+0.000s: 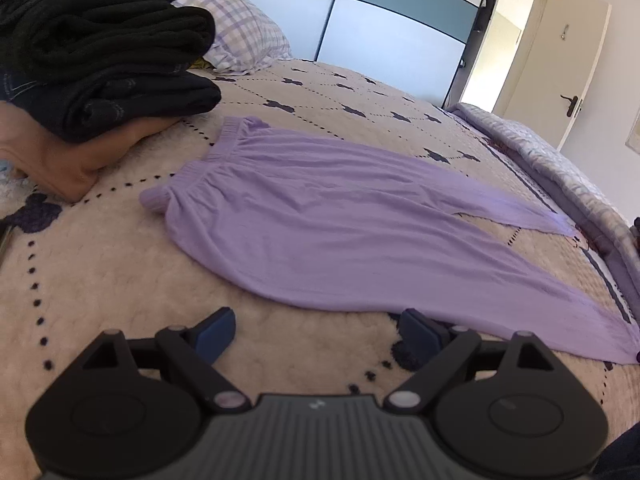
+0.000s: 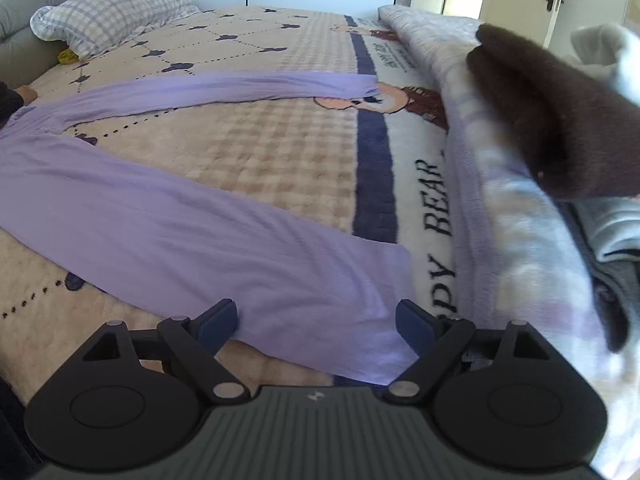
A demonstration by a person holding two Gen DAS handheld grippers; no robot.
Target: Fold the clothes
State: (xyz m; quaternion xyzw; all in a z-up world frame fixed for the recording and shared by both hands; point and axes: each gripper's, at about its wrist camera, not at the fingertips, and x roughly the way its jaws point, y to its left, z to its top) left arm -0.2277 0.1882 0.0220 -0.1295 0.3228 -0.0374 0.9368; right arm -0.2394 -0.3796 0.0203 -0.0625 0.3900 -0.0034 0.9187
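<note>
1. The lilac trousers (image 1: 320, 216) lie spread flat on the bed (image 1: 100, 264), legs parted in a V. I judge they are laid out this way so one leg can be brought over the other for a first fold.
2. Taking the trousers as the landmark: their gathered elastic waistband points toward the checked pillow (image 1: 236, 28), and the two leg ends reach toward the rolled blanket (image 2: 500, 200) at the far edge of the bed.
3. The left tongs (image 1: 316, 334) hover just beside the near edge of the trousers' hip and thigh, jaws spread wide with nothing between them.
4. The right tongs (image 2: 316, 322) sit over the near leg's hem, also spread wide. The cloth lies beneath and between the fingers, but the pads do not press it.
5. Having one tong near the waist end and one at the hem probably sets up lifting the near leg along its whole length.
6. The fabric looks thin, soft and slightly ribbed, with shallow creases running lengthwise. It will likely drape and sag when lifted.
7. Beyond the waistband, a stack of dark folded clothes (image 1: 104, 52) sits on what seems to be a person's bare foot or leg (image 1: 60, 160). This may be the finished pile.
</note>
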